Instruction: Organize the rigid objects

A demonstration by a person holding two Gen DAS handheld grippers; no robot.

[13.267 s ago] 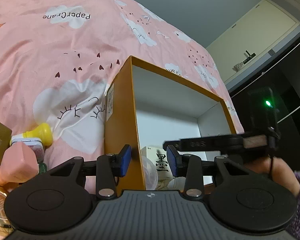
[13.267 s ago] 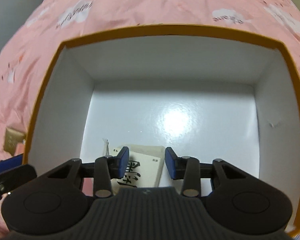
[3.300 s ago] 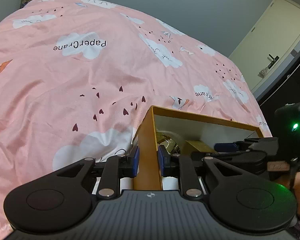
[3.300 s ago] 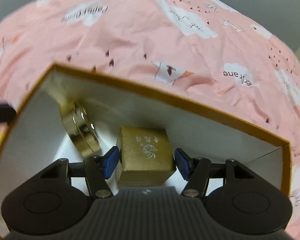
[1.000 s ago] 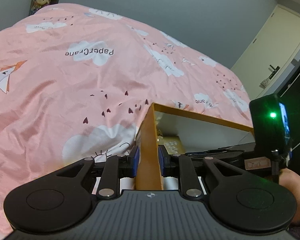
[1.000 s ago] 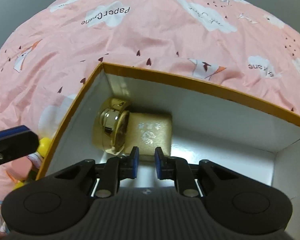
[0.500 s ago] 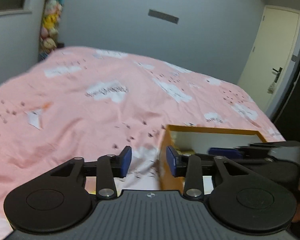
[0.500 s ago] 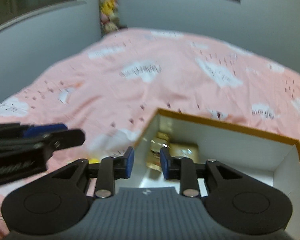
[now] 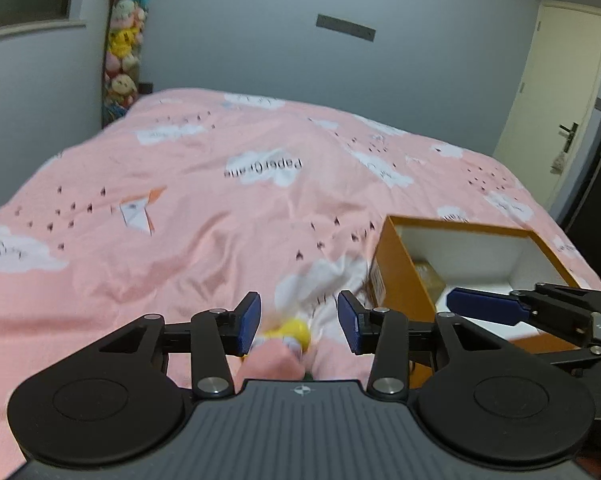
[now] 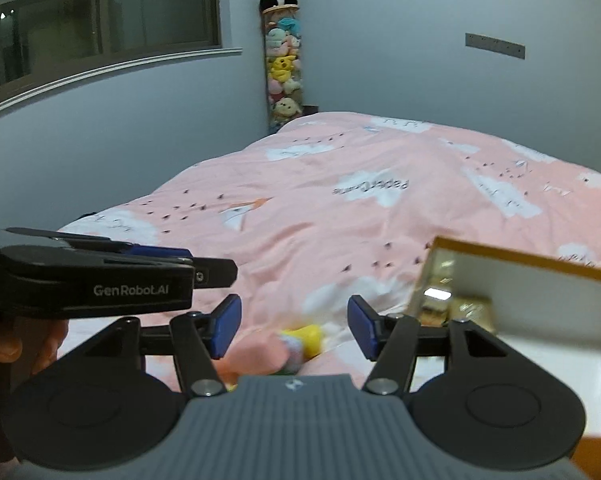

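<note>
Pink cloud-print bedspread fills a grey-walled bedroom.

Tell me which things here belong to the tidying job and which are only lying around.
Job: box; gold items inside it; pink and yellow items on the bed; left gripper, right gripper, both opening, empty.
Around: plush toys; door; window.

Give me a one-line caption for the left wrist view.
Left tongs opening, empty, above yellow and pink items on the pink bedspread, beside the orange box.
</note>
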